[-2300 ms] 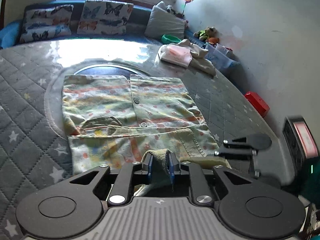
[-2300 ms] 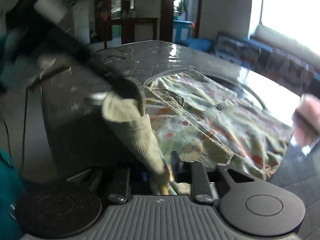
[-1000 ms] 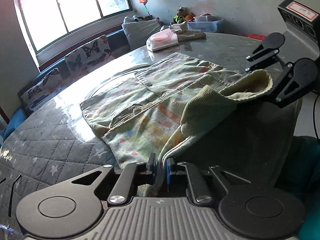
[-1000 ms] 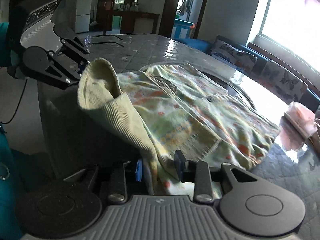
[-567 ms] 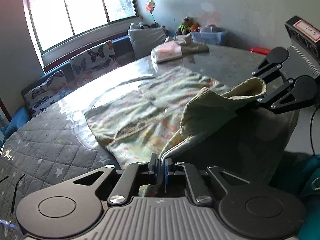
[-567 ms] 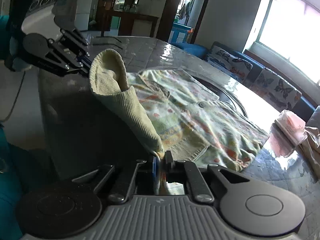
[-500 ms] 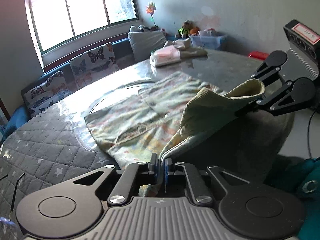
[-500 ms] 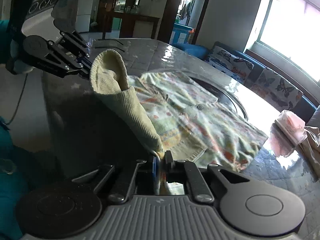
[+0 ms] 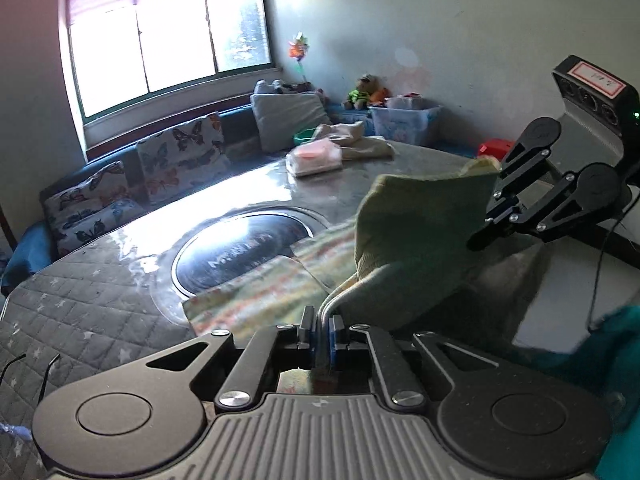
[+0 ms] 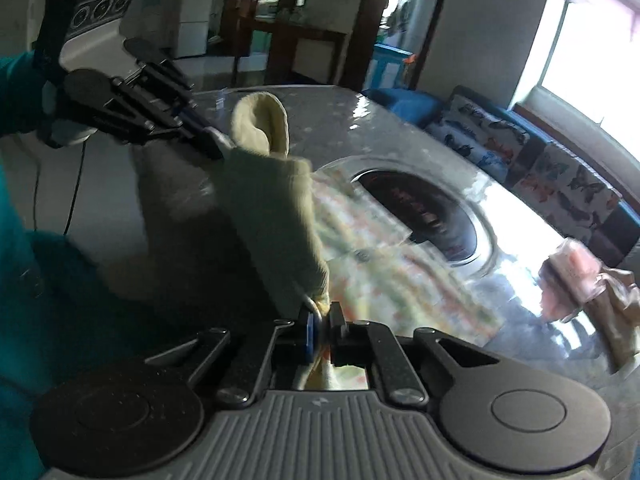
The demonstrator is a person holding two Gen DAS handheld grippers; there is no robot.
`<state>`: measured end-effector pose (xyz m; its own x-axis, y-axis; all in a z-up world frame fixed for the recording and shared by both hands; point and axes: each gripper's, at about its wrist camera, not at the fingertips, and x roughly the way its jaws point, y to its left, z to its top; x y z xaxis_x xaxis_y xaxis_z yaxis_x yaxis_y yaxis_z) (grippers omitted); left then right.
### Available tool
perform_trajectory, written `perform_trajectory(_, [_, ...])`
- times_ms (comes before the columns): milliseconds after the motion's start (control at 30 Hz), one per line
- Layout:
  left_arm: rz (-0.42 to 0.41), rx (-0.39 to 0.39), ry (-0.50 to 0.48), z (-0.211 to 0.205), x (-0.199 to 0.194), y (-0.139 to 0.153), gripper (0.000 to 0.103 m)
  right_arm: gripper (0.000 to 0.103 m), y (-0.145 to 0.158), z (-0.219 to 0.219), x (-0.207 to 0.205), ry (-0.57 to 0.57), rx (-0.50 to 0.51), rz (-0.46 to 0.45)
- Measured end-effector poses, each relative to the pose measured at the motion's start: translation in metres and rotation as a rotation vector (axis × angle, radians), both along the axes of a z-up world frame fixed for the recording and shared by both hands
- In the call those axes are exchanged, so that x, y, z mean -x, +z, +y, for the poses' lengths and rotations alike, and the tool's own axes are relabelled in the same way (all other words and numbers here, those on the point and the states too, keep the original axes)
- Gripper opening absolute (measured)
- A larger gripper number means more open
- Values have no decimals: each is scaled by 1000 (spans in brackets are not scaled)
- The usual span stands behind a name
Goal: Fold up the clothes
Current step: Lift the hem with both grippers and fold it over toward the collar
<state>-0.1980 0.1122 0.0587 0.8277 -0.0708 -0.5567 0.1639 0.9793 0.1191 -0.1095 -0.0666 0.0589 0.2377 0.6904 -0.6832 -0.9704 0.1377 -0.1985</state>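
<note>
Since half a second ago we have drawn the printed jacket (image 9: 260, 292) back toward the near edge of the round table (image 9: 100, 300), so that the dark inset disc (image 9: 244, 248) at the table's centre, covered before, now lies bare beyond the cloth. Our left gripper (image 9: 319, 328) has its blue-padded fingers pressed together on a thin fold of the jacket's ribbed pale-green hem, and our right gripper (image 10: 320, 326) pinches another stretch of that same hem, seen from the left wrist camera coming in from the right side of the disc with its black linkage closed on the fabric. Between the two grips the ribbed band (image 9: 416, 224) stands lifted off the table in a tall curled fold, while the floral body of the jacket trails flat on the glossy surface between the disc and us; motion blur softens its print. Beyond the disc, at the far rim of the table, rest a pink packet (image 9: 316, 156) and a beige garment (image 9: 360, 144) just beside it. Farther behind the disc, butterfly-print cushions (image 9: 180, 160) line a blue bench under the window (image 9: 168, 48). A teal sleeve (image 10: 16, 92) shows behind the left gripper in the right wrist view.
</note>
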Motion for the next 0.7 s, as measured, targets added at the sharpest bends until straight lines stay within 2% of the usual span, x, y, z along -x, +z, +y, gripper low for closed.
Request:
perform_trajectory(300, [-3,7,62,41,-86,-1,7,6,6,54,-80,-54,-25,-1])
perform_trajectory(467, [46,31,99,65,-131,-18,7,6,-8,81,-123,-84,-1,29])
perform_trajectory(700, [125,64,166,89,-177,-52,7,6,-46,110,-159,-155,23,70])
